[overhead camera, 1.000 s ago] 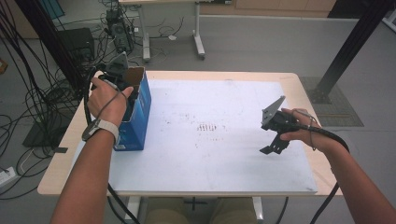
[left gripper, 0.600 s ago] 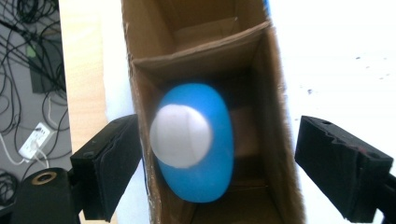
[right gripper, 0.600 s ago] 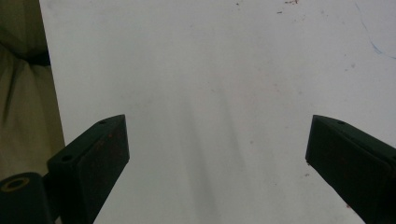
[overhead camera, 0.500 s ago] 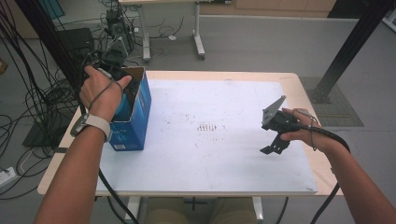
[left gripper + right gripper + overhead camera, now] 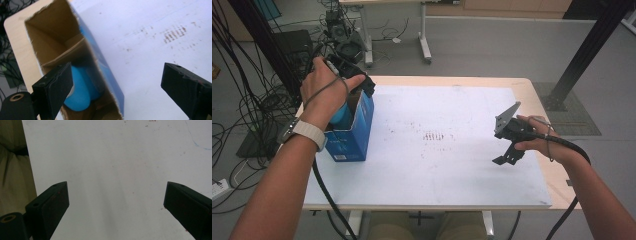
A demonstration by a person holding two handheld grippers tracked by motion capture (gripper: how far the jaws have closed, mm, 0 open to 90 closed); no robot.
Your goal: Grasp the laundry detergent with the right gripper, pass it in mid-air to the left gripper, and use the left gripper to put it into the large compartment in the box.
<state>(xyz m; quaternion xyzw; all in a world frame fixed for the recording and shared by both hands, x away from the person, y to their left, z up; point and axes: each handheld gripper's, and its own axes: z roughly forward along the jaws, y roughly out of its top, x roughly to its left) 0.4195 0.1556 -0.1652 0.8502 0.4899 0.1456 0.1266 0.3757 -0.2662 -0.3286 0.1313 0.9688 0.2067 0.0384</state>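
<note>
Blue object [image 5: 79,93] lies inside the open blue box [image 5: 354,132] at the table's [image 5: 537,97] left edge. Left gripper [image 5: 117,87] hovers above the box, its jaws just opened wide with nothing between them. Right gripper [image 5: 117,205], at the right over the white sheet [image 5: 447,145], gapes empty too.

Box [image 5: 354,132]: blue outside, plain brown card inside. Object within [image 5: 78,92]: light blue. Table [image 5: 537,95]: pale wood rim under a white sheet [image 5: 452,165] with faint brown speckles. Both tools: black.
</note>
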